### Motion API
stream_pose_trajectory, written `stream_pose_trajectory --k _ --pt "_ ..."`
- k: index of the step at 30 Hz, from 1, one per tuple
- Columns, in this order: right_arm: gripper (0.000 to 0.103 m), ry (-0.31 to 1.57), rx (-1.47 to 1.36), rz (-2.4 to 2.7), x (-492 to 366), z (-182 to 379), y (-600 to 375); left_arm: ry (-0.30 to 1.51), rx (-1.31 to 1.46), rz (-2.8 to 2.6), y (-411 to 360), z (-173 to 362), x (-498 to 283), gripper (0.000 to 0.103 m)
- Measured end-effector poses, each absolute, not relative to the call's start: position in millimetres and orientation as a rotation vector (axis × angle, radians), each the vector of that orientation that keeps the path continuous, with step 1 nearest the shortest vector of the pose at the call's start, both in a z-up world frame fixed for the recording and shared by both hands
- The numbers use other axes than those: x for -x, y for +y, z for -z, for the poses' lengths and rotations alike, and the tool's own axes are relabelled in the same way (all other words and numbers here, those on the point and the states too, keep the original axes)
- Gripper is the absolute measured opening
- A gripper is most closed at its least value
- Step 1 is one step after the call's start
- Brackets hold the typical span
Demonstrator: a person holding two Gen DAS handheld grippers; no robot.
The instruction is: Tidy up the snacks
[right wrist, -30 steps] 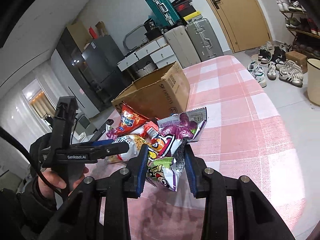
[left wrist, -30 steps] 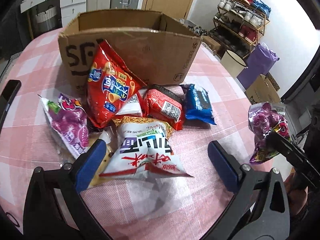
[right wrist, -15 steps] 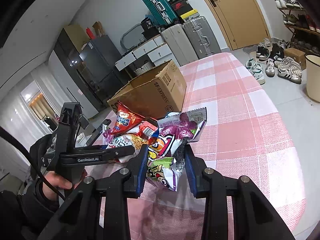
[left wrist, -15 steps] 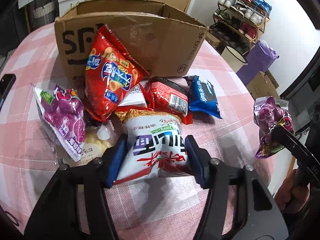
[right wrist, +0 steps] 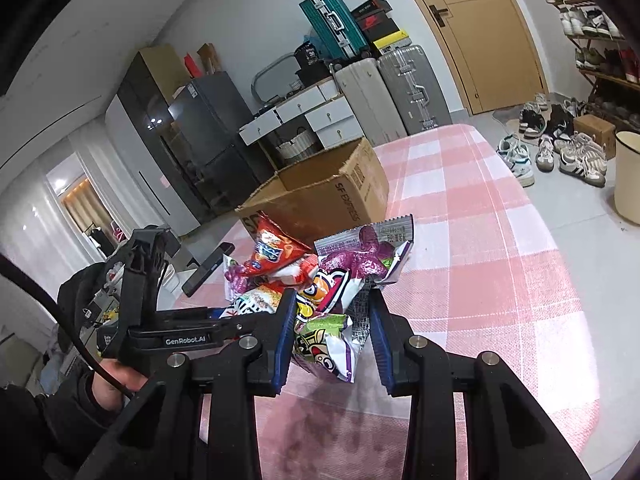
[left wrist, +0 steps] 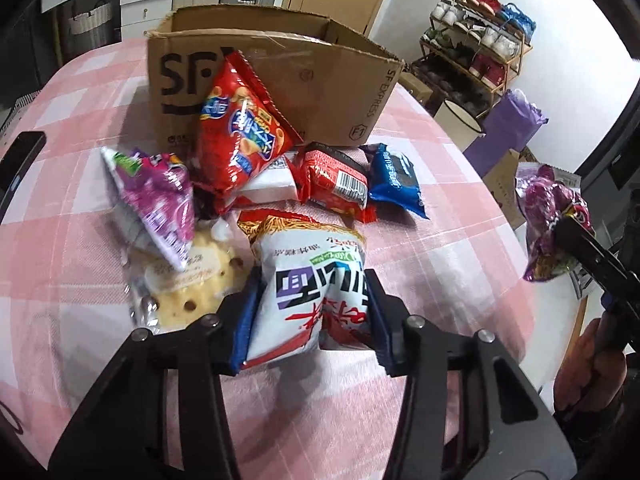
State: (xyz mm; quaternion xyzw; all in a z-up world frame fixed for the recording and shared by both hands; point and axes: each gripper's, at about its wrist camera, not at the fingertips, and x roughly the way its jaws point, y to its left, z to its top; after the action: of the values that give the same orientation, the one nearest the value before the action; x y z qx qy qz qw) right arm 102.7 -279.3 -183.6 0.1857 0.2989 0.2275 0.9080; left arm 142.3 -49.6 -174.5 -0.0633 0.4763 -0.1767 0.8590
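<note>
1. The left gripper (left wrist: 310, 316) is closing its jaws on the white noodle-snack bag (left wrist: 310, 280); both pads are pressing the bag's sides, and the bag is lying on the tablecloth in front of the cardboard box (left wrist: 276, 84).
2. The right gripper (right wrist: 330, 334) is gripping a crumpled purple snack packet (right wrist: 344, 308), holding it clear of the table to the right of the box.
3. Judgement: the squeeze should be staying light, since the puffed bag is likely to slip or crush.
4. The box top is standing open. A red chip bag (left wrist: 242, 136) is leaning against its front wall, so a lift over it is advisable.
5. The table edge (left wrist: 516, 240), right of the box, is lying close.
</note>
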Motion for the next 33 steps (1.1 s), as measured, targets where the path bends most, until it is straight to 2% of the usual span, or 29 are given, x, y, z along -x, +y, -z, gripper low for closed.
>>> stream_pose_trajectory --k 13,33 --pt "0.034 0.592 -0.351 -0.517 -90.4 162.6 -259.6 0.917 0.133 0.344 -24.6 141.1 -116.7 0.045" --pt "0.034 0.479 -0.318 -0.64 -110.9 91.1 -231.1 0.727 0.087 0.291 6.4 33.3 -103.8 0.045"
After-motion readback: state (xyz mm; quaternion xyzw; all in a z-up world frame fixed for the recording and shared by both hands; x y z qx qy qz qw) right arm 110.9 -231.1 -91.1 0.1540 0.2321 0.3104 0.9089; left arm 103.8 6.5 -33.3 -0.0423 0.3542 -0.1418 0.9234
